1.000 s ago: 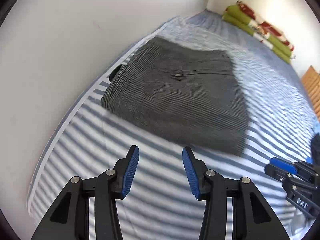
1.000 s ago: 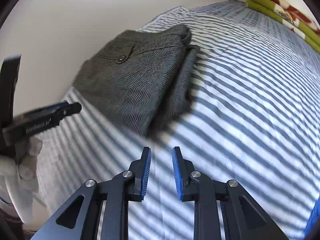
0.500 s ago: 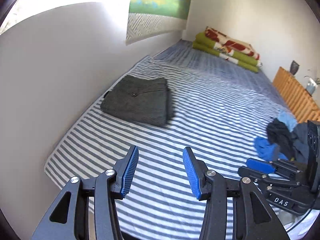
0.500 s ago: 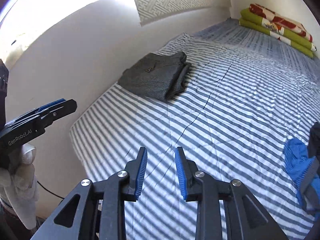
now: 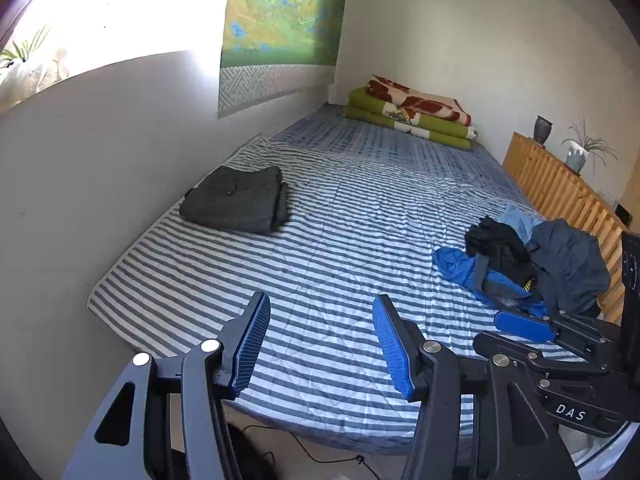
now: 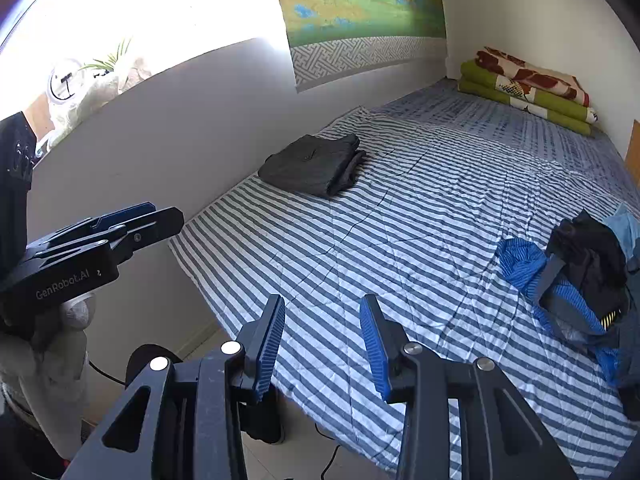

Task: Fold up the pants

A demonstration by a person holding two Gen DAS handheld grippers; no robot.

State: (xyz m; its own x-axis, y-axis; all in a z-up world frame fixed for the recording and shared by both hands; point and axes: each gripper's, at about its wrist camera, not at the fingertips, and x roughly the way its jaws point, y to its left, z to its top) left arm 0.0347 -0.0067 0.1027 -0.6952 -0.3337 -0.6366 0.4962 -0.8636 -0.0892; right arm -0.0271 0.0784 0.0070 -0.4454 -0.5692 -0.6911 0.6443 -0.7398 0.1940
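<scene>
Both grippers have pulled back from the folded pants (image 5: 236,204), now far left on the bed (image 5: 340,248); left gripper (image 5: 320,344) and right gripper (image 6: 322,344) jaws are opening wider, holding nothing.

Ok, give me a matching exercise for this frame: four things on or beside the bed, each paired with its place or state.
Things:
1. grey pants
2. clothes pile
3. blankets
4. left gripper

Places or states:
A. stacked at the bed's far end
B. folded, by the wall
C. empty, jaws opening
D. loose heap near the wooden slats

Pairs: 1-B, 2-D, 3-A, 4-C
</scene>
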